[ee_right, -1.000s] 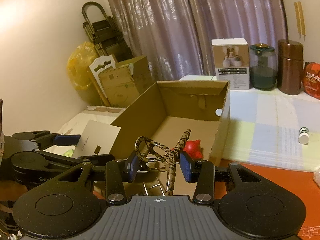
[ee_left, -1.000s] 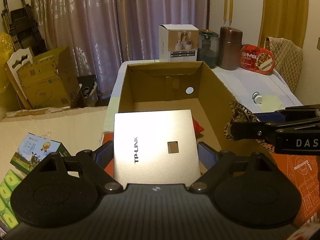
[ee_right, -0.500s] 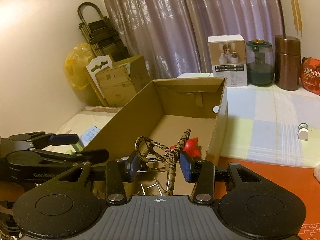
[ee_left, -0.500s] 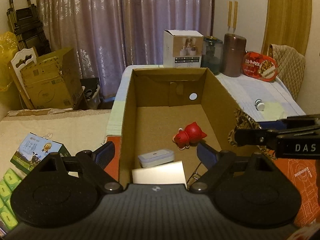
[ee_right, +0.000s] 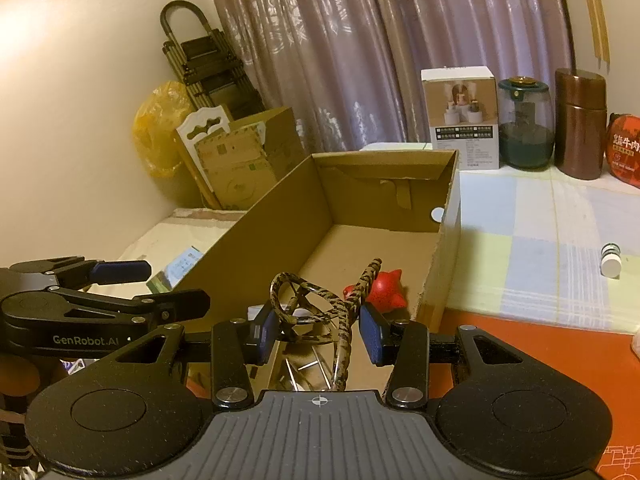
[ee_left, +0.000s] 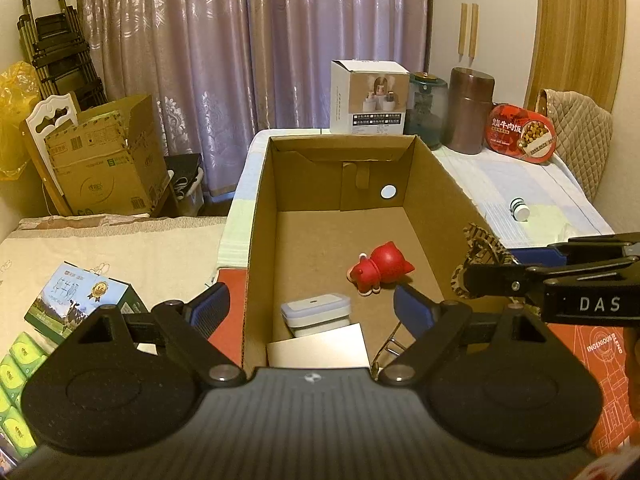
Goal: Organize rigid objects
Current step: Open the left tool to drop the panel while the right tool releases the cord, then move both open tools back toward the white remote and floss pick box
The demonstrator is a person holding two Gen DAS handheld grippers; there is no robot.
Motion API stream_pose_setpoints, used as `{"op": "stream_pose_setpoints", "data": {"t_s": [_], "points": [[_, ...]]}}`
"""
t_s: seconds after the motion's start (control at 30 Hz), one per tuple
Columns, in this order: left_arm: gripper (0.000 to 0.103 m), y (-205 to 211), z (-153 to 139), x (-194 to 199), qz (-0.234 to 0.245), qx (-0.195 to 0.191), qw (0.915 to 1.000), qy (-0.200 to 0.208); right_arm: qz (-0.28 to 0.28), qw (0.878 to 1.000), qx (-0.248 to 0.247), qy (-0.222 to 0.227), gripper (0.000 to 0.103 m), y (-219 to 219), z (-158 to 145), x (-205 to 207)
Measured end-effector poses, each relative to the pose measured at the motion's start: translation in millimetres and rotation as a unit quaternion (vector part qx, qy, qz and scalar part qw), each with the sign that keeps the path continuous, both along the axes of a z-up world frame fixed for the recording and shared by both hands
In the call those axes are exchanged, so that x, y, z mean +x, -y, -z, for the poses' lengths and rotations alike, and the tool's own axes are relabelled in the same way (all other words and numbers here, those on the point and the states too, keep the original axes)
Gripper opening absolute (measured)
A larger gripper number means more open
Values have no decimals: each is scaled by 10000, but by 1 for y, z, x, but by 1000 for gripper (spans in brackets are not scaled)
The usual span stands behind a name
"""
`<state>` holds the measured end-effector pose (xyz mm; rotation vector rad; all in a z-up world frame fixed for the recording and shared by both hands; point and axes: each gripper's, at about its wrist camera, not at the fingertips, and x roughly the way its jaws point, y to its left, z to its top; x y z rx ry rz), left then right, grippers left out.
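Over the cardboard box (ee_left: 256,248), the left gripper (ee_left: 312,308) hung spread and empty, the right gripper (ee_right: 316,330) clamped on a leopard-print hair clip (ee_right: 320,308); it seemed best lowered beside the red toy (ee_left: 380,268) before release.

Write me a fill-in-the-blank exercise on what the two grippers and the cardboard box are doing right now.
1. The left gripper has its jaws ____ and holds nothing.
2. The right gripper grips a leopard-patterned ____.
3. The red bear figure lies ____ the cardboard box.
4. The TP-Link box leans against a white ____ container.

Missing words: open; clothes hanger; inside; lidded
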<state>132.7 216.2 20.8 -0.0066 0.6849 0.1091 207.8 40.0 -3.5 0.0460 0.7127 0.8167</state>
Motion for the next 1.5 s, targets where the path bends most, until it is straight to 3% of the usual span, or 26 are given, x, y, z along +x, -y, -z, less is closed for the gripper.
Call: {"op": "stream_pose_setpoints", "data": {"t_s": [0.53,0.57,0.63,1.17,1.5], "points": [[87,1,1,0,29,-1,10000,-9,35,9999,167,-9,42,0,1,-1],[86,1,1,0,29,-1,10000,-11,51,9997,234,-16,44,1,-1,-1],[86,1,1,0,29,1,10000,-10,108,9994,329,54,65,3,-3,-2],[86,8,-2,-2,48,-22,10000,30,257,9986,412,199,65,16,-13,-2],[86,28,-17,-5,201,-13,9996,174,552,9970,407,367,65,47,-24,-5]]}}
